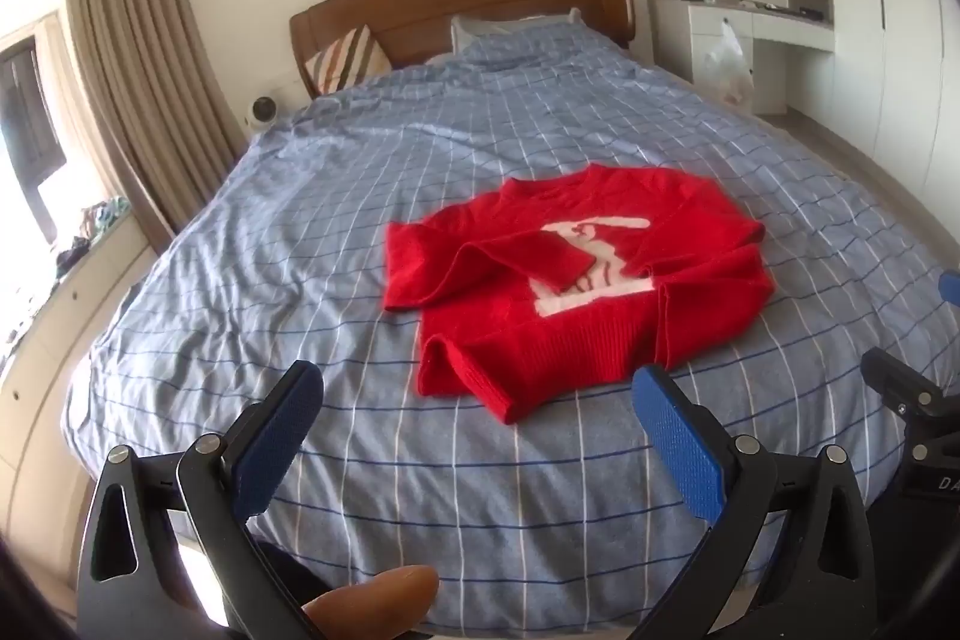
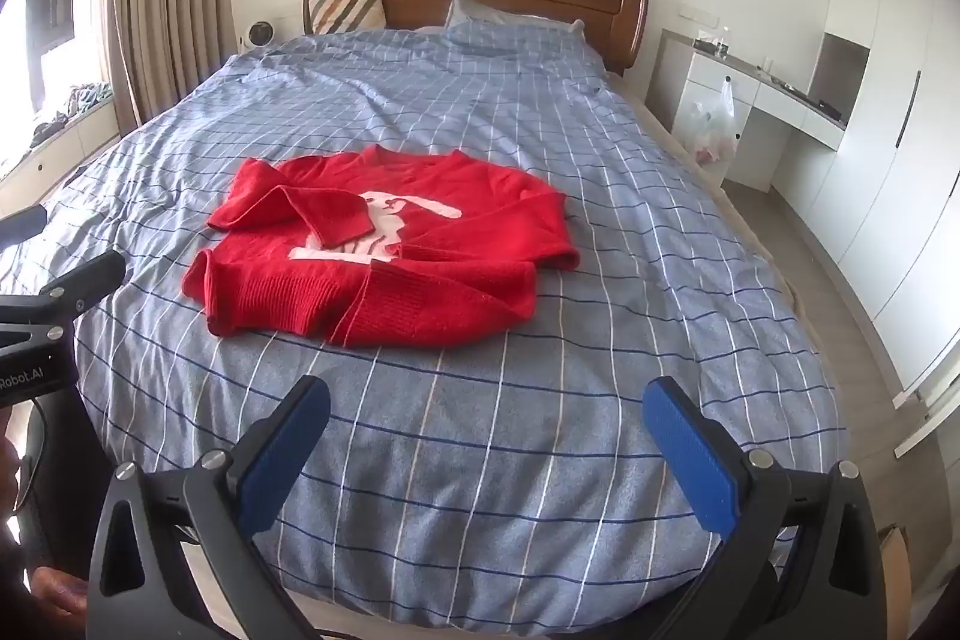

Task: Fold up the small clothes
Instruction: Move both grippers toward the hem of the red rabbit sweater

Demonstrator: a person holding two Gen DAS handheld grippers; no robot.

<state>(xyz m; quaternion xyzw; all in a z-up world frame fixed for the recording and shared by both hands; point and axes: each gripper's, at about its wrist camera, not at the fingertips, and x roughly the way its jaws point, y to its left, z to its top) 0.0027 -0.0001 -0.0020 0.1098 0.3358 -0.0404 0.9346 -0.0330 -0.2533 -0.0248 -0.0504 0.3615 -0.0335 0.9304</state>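
Left gripper (image 1: 477, 400) and right gripper (image 2: 486, 415) both spread wide, nothing between the blue pads, hovering over the near end of the bed (image 2: 480, 460). Red sweater (image 2: 384, 244) lies mid-bed, sleeves crossed over its front, apart from both grippers.

Bed (image 2: 480, 436) in blue checked cover, red sweater (image 2: 384, 250) spread mid-bed, 2 pillows (image 2: 504, 25) at headboard

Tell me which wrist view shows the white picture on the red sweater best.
The right wrist view: the white picture on the sweater sits nearer the middle and is less stretched, though a folded sleeve covers one side of it. The left wrist view shows the same picture skewed, with the sleeve across it too.
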